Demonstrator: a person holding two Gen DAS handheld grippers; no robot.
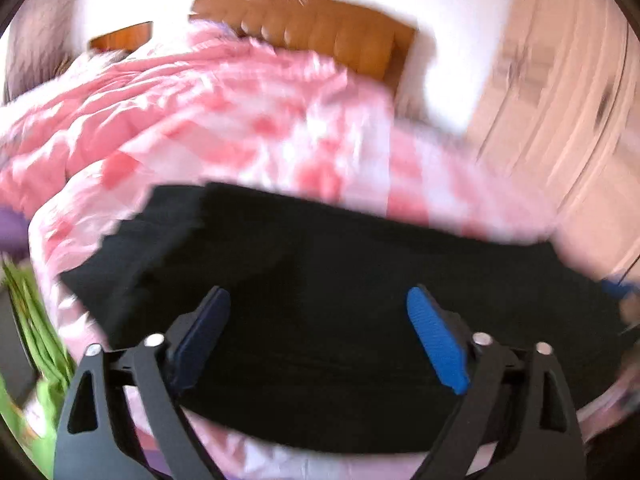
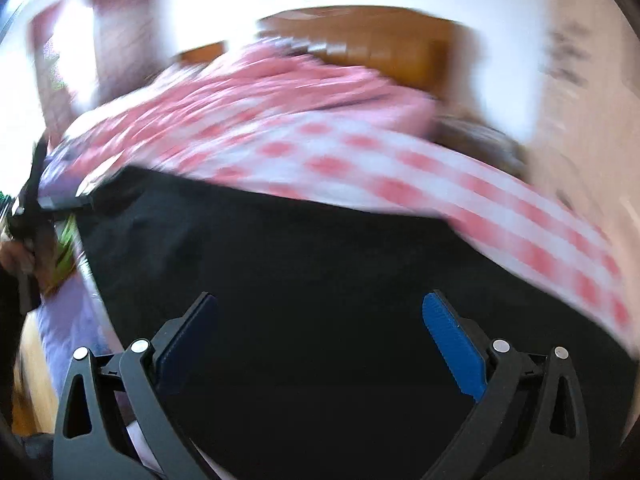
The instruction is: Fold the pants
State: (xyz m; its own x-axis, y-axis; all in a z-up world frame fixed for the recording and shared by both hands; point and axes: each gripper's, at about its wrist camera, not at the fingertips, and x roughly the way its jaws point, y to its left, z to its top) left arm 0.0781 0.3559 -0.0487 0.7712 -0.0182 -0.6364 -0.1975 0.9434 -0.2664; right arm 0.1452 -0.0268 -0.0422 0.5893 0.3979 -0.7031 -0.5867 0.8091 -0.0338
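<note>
Lying flat on the bed (image 1: 248,120): black pants (image 1: 320,280), long axis left-right | left tongs (image 1: 320,320) spread, empty | right tongs (image 2: 320,320) spread, empty

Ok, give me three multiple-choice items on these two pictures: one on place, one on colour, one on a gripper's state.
1. The black pants lie on:
A a pink checked bedspread
B a wooden floor
C a glass table

2. The headboard behind the bed is:
A white
B brown
C green

3. The right gripper is:
A shut on the pants
B shut on nothing
C open

Answers:
1 A, pink checked fabric surrounds the pants.
2 B, brown panels show behind the bedding.
3 C, its blue pads stand wide apart, gripping nothing.
</note>
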